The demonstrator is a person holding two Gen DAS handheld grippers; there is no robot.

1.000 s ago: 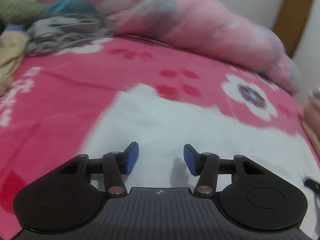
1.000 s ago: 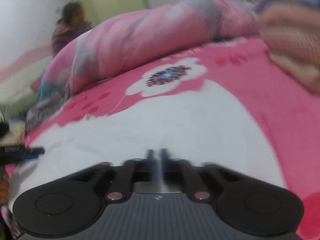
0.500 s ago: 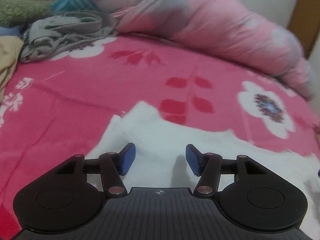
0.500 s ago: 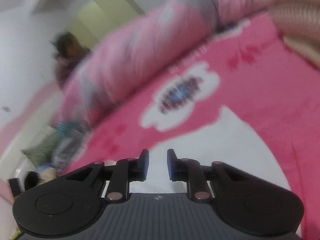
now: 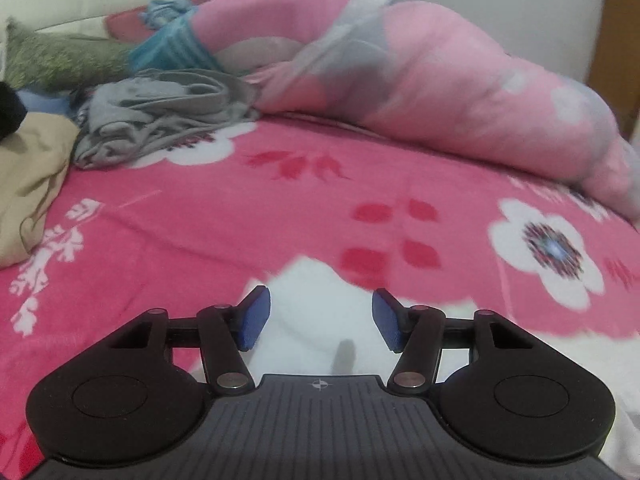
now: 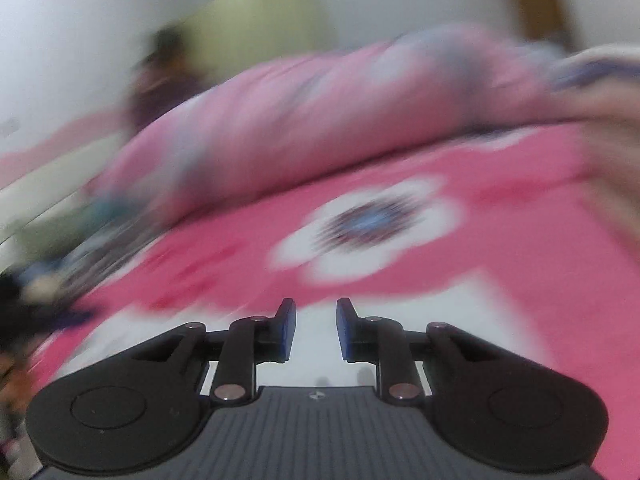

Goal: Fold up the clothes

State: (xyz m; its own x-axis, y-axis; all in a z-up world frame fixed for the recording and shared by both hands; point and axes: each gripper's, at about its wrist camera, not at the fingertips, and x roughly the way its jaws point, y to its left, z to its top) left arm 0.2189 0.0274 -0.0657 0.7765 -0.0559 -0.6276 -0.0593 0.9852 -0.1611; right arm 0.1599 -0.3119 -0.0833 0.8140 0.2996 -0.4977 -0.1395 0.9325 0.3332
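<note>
Both hand-held grippers hang over a white garment (image 5: 320,312) spread on a pink floral bedspread (image 5: 240,208), with nothing between the jaws of either. The step in hand appears to be a regrasp ahead of the next fold; it is best done by lowering each gripper onto an edge or corner of the cloth, pinching a single layer cleanly, and lifting both sides together so that the fold line stays straight. The left gripper (image 5: 318,318) has its blue pads wide apart and opening further; the white garment lies directly beneath and just ahead of its fingertips, a peaked corner of the cloth showing between the jaws without touching either pad. The right gripper (image 6: 316,328) stands narrowly apart, its jaws clear of the fabric; in this view, which is heavily blurred, the white garment (image 6: 460,320) lies under the gripper and runs off to its right, its far edge just beyond the fingertips. Well ahead of the left gripper, a grey crumpled garment (image 5: 160,120) and a beige cloth (image 5: 32,176) lie at the far left, in front of a rolled pink quilt (image 5: 440,92).
</note>
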